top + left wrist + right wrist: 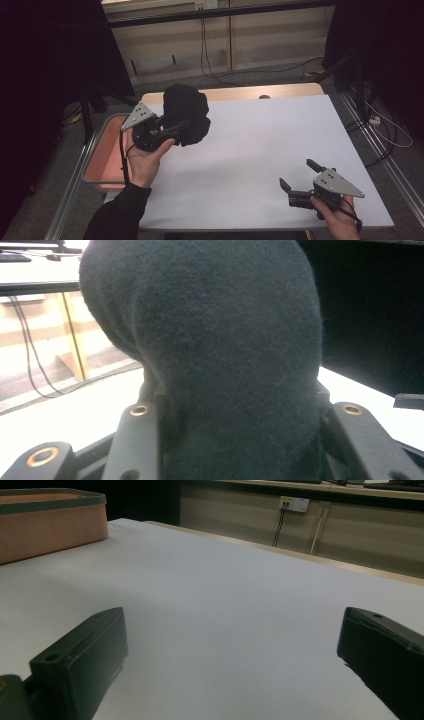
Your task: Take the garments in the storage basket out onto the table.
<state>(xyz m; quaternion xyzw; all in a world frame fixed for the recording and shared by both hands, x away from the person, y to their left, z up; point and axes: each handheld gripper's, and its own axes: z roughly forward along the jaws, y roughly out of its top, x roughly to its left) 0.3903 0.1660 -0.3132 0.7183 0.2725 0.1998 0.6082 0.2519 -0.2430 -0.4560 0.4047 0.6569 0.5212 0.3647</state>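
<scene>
A bunched black fleece cloth point(187, 112) hangs in the air above the back left of the white table point(260, 145). My left gripper point(182, 127) is shut on it and holds it up. In the left gripper view the cloth point(215, 350) bulges up between the two black jaws and hides most of what lies beyond. My right gripper point(299, 175) rests low near the table's front right, open, with nothing between its jaws. In the right gripper view the gripper point(230, 645) has only bare white tabletop in its wide gap.
A pink bin point(102, 157) with a grey rim stands off the table's left edge; it is seen as the bin point(50, 522) in the right gripper view. Cables trail over the floor behind the table and at the right. Dark curtains stand on both sides.
</scene>
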